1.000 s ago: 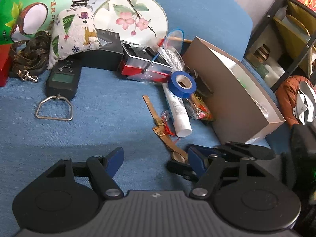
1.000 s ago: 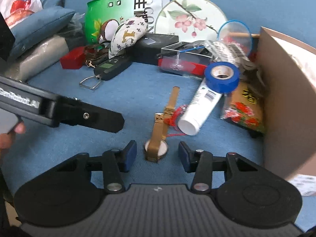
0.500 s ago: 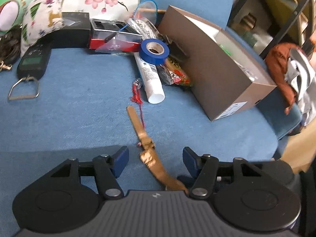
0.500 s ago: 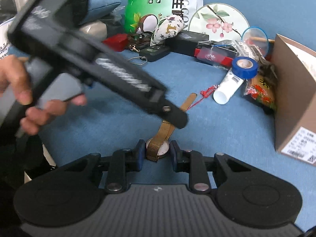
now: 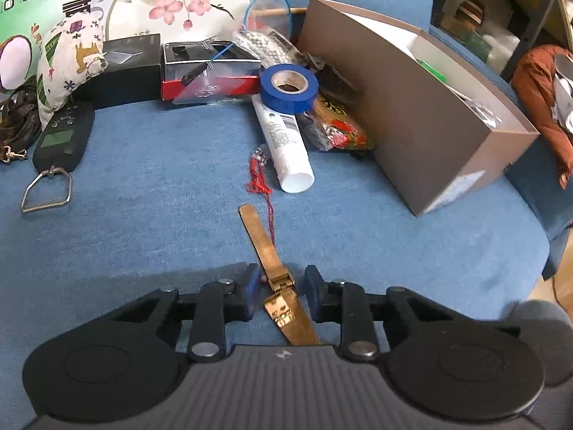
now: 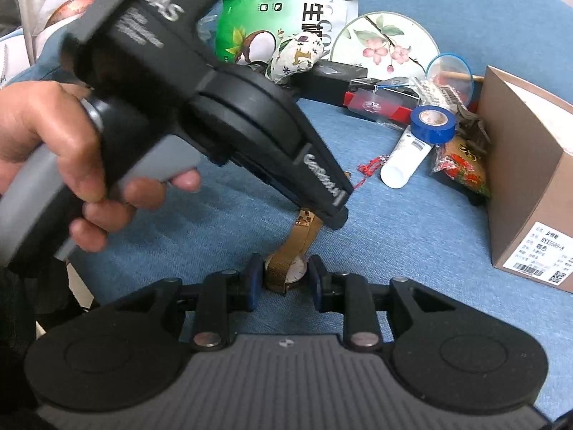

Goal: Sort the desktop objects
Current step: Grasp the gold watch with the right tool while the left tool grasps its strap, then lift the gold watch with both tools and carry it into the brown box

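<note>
A gold mesh-strap watch point(image 6: 297, 268) lies on the blue cushion. My right gripper point(image 6: 285, 279) is shut on its round white face, both pads pressing on the case. The strap point(image 5: 268, 251) runs away from the face, and its clasp sits between the jaws of my left gripper point(image 5: 281, 294). Those jaws are closing, with a thin gap still showing on each side of the strap. In the right wrist view the left gripper point(image 6: 336, 215) reaches down over the strap, held by a person's hand point(image 6: 71, 150). An open brown cardboard box point(image 5: 412, 107) stands at the right.
Beyond the watch lie a white tube point(image 5: 286, 143), a blue tape roll point(image 5: 289, 87), a red tassel point(image 5: 258, 179) and a snack packet point(image 5: 340, 125). Further back are a black hanging scale point(image 5: 64, 136), a red-based clear case point(image 5: 211, 71), a floral fan point(image 5: 179, 0) and a green bag point(image 6: 258, 28). The cushion's edge drops off at the right.
The right gripper closed on the watch face and drew the watch away from the tube. The left gripper swung over the strap and its jaws narrowed around the clasp.
</note>
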Demonstrator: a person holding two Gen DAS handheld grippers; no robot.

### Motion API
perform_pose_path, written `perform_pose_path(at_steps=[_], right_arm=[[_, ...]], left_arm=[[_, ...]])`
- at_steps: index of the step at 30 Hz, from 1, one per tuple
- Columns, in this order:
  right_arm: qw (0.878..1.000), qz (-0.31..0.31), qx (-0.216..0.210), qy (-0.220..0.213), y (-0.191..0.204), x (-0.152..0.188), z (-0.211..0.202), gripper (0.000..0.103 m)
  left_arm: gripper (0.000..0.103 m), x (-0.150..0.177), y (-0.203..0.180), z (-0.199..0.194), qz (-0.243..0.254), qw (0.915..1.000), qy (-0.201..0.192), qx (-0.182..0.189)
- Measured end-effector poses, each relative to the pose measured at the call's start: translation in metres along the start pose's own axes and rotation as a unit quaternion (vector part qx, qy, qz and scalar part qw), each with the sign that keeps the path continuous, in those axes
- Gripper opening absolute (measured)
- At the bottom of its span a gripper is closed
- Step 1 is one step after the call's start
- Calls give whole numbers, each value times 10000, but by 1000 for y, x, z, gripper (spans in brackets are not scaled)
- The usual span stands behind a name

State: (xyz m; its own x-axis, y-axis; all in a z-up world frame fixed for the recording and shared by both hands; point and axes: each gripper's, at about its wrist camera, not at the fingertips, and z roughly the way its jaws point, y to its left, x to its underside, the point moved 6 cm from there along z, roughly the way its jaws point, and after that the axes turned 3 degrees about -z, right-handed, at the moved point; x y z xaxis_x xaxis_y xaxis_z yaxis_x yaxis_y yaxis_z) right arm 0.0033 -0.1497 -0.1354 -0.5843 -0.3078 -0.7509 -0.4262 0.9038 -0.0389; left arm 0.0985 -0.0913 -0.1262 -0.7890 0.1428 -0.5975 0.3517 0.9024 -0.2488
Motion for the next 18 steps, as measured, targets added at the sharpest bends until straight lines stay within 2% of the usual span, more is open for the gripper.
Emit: perform_pose_path(at_steps=[1,4,6,10,14,18], right_arm=[[10000,1,16,2,0,0,1,28],[10000,40,13,27,0,-1,0,26],[10000,46,-45,-19,3,-2,-5,26],[9989,-121,-116,-429,15,-9,-27,26],[9973,-219,-257,-654,26,-22,-42,26],[9951,-265,-283,-906,30,-35,-50,25]], left_arm=[[21,-1,-2,0,50,10000,-14,-53],[16,2,-8,-4,236,9996,-78,-127],[15,6,-4,-12,118,9998,-101,-94],[16,11,8,-38,-309,9993,-183,90],[16,6,13,-68,-441,9978,-488,88],[16,-8,15,-81,-635,9956,-656,192]])
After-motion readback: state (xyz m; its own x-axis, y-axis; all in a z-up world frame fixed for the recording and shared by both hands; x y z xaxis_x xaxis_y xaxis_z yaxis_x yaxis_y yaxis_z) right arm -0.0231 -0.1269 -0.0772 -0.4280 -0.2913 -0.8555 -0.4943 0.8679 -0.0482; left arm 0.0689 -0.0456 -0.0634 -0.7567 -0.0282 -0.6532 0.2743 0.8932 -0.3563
